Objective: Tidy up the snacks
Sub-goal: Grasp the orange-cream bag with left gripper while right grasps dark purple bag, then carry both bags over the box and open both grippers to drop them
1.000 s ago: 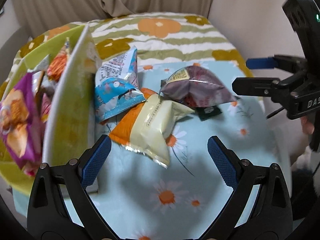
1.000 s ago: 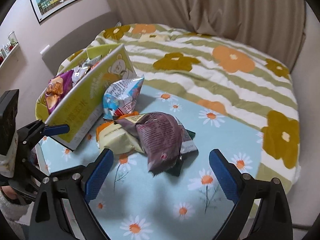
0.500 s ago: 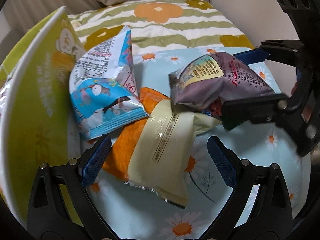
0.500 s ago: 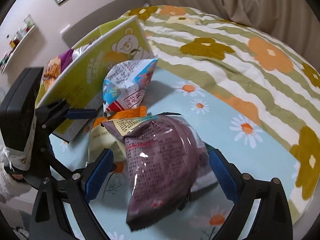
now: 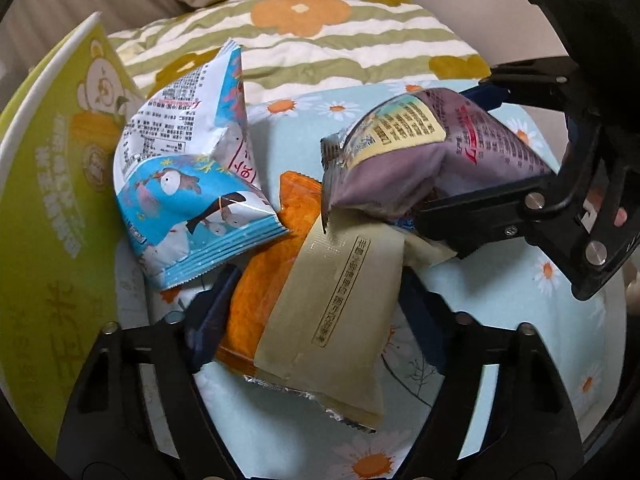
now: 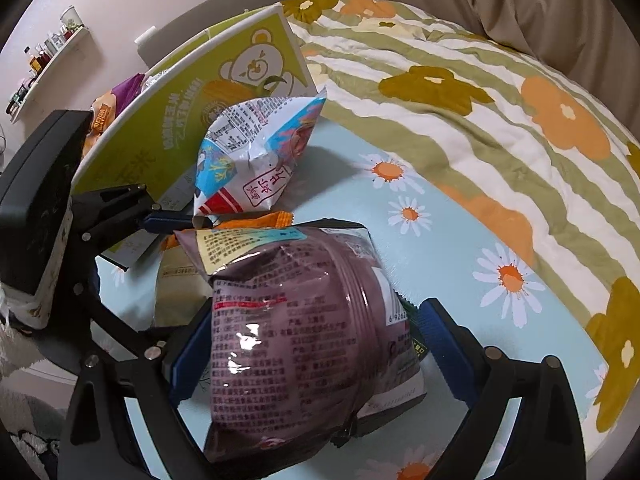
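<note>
A pile of snack packs lies on a daisy-print cloth. In the left wrist view my left gripper (image 5: pixel 316 308) stands with its jaws on either side of a cream pack (image 5: pixel 340 308) lying over an orange pack (image 5: pixel 264 280). A blue-and-white fish pack (image 5: pixel 192 184) leans against the green box. My right gripper (image 6: pixel 308 344) has its blue pads against both sides of a purple pack (image 6: pixel 296 340); it also shows in the left wrist view (image 5: pixel 432 152).
A green cardboard box (image 5: pixel 44 208) with a bear print stands at the left, holding several snacks (image 6: pixel 116 100). The daisy cloth (image 6: pixel 460 272) lies over a flowered striped bedspread (image 6: pixel 480 64). A curtain hangs behind.
Both grippers have moved forward into the pile. The left jaws narrowed around the cream and orange packs. The right jaws closed in on the purple pack.
</note>
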Motion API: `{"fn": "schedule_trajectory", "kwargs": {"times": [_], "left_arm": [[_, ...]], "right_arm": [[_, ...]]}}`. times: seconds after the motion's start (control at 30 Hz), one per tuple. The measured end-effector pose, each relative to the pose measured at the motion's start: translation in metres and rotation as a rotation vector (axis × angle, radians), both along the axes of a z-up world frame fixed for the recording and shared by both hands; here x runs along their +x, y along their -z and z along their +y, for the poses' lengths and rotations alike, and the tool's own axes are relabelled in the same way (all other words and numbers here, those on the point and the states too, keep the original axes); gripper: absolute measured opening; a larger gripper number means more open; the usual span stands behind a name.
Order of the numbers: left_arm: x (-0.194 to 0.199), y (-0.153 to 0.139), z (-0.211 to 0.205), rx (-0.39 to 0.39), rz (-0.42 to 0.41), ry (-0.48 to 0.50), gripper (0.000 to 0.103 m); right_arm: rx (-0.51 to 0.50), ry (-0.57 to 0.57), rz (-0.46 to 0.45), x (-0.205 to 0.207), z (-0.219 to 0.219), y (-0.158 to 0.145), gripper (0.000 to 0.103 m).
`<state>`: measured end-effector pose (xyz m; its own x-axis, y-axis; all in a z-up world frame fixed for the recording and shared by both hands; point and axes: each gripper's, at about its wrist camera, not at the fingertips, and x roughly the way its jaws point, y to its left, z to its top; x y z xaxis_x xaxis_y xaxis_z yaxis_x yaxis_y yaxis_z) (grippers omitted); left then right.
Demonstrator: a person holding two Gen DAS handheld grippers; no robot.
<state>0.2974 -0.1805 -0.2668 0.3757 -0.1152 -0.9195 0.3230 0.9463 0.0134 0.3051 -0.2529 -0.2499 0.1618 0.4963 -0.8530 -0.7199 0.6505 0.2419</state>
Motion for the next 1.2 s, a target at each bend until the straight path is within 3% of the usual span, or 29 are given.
{"fn": "schedule_trajectory", "kwargs": {"times": [0.37, 0.5, 0.6, 0.73, 0.93, 1.2], "left_arm": [[-0.015, -0.004, 0.002, -0.022, 0.017, 0.002, 0.063], [-0.026, -0.004, 0.003, -0.042, 0.026, -0.011, 0.063], [-0.035, -0.005, 0.004, -0.055, 0.034, -0.02, 0.062], [-0.049, -0.013, 0.006, -0.07, 0.024, -0.025, 0.062], [-0.074, -0.043, 0.012, -0.105, -0.015, -0.042, 0.062], [-0.123, -0.102, 0.032, -0.177, -0.102, -0.08, 0.062]], "right_arm": [[0.024, 0.026, 0.031, 0.001, 0.001, 0.003, 0.091], [0.024, 0.032, 0.044, -0.001, -0.001, 0.003, 0.071], [0.011, 0.046, 0.024, -0.007, -0.002, 0.001, 0.063], [0.032, 0.097, 0.019, -0.015, -0.01, -0.006, 0.06], [0.081, 0.175, -0.008, -0.034, -0.022, -0.032, 0.06], [0.135, 0.248, -0.077, -0.09, -0.021, -0.084, 0.06]]}}
